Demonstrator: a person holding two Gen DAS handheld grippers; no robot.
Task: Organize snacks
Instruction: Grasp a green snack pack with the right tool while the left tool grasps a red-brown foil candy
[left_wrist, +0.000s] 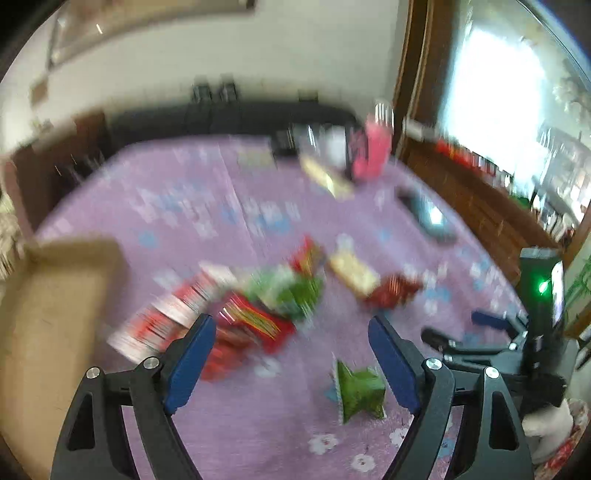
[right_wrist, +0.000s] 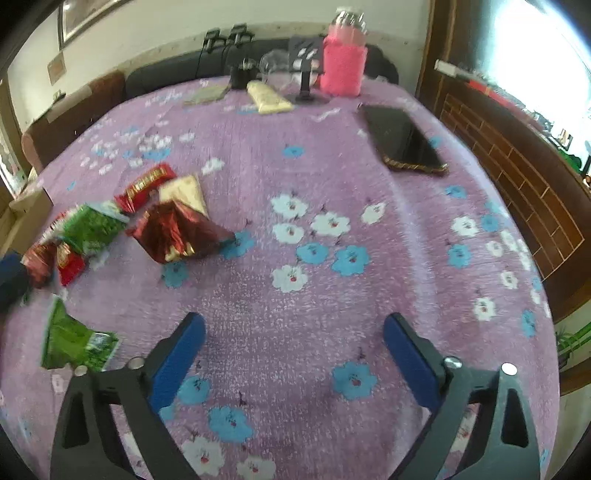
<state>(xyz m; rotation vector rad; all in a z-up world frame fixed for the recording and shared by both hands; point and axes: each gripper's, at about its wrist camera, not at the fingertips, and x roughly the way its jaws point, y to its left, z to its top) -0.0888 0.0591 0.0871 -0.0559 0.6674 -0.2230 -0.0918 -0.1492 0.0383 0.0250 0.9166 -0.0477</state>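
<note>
- Left claw spread wide, gripping nothing, above purple flowered tabletop.
- Right claw likewise released, over bare cloth.
- Snack packets heaped at left, green packet apart, nearer.
- Cardboard box far left.

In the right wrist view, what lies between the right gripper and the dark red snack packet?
Only bare flowered purple cloth lies between the open right gripper and the dark red snack packet, seen in the right wrist view.
</note>
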